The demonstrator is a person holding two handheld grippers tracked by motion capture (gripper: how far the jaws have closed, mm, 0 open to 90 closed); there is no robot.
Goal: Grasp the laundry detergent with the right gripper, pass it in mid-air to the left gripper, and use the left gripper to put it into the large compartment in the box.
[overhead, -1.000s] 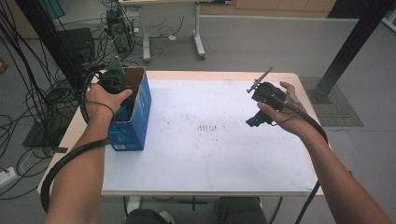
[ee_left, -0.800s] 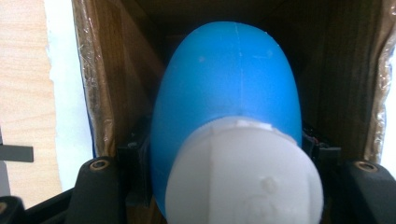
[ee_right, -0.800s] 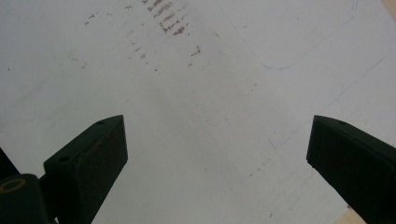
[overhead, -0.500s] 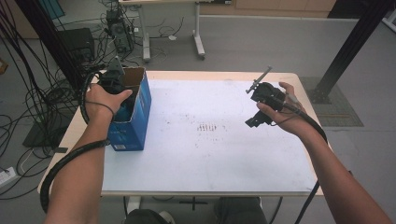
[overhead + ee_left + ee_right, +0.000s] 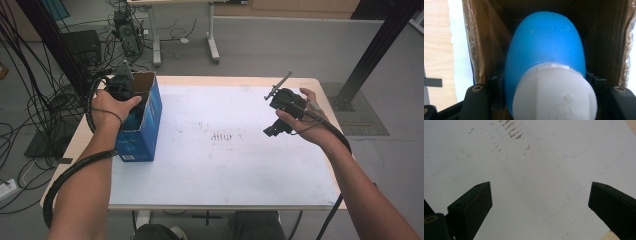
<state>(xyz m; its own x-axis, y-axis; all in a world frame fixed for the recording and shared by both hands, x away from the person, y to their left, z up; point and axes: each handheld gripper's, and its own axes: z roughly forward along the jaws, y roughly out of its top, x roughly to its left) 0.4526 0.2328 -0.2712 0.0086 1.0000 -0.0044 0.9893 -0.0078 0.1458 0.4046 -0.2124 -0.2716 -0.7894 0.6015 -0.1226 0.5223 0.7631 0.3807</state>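
Blue bottle (image 5: 546, 47): a smooth, rounded blue body with a white cap (image 5: 555, 93), seen from the left gripper view. It sits down inside the open box, cap towards the camera, body running away into the dark of the box.

Box (image 5: 145, 127): blue cardboard outside, brown inside, top open. It stands upright on the left part of the table, near the left edge. In the left gripper view its brown inner walls rise on both sides of the bottle.

Left gripper (image 5: 120, 85): held in the person's left hand (image 5: 111, 106) over the mouth of the box, pointing down into it. Its two black jaws stand one on each side of the bottle, close against it just behind the cap, so they look closed around the bottle. The exact contact is hidden by the cap.

Right gripper (image 5: 280, 107): held in the right hand (image 5: 305, 120) above the right half of the table, well apart from the box. In the right gripper view its jaws are spread wide with nothing between them, looking down on bare tabletop.

Table (image 5: 240, 170): a white top with a wooden rim, and a patch of small dark smudges (image 5: 220, 136) near the middle.

Cables: a thick black cable trails from each gripper along the forearm and off the near edge.
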